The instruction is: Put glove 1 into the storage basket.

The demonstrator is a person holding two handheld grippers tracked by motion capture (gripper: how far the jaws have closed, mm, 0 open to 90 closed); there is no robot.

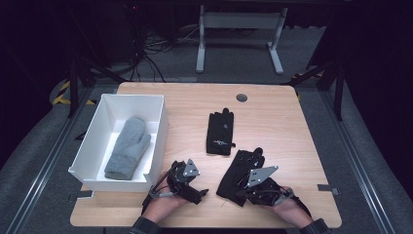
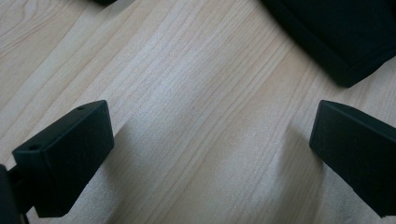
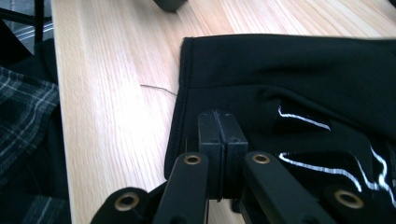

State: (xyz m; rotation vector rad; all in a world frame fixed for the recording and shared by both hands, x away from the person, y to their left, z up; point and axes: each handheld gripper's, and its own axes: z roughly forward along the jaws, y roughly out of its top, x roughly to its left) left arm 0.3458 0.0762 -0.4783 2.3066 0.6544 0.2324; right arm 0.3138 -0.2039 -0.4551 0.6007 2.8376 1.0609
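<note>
Right hand-held gripper (image 3: 219, 140) pinches the near glove (image 1: 241, 170) at its cuff on the tabletop (image 1: 272, 112); it lifts clear before swinging to the box (image 1: 146, 105), left hand-held gripper (image 2: 210, 154) spread, idle.

The table (image 1: 272, 105) is seen by the high view from above its near edge, looking forward and down, far enough that the whole top and the floor behind are taken in. The left gripper view is held very close over the wood (image 2: 196, 121), facing down along its own jaws, with the cuff of a black glove (image 2: 341, 42) caught in the upper right of the frame. The right gripper view is set low and near, looking almost level across the same glove (image 3: 289, 79). That glove (image 1: 238, 173) is shared by all three views.
</note>
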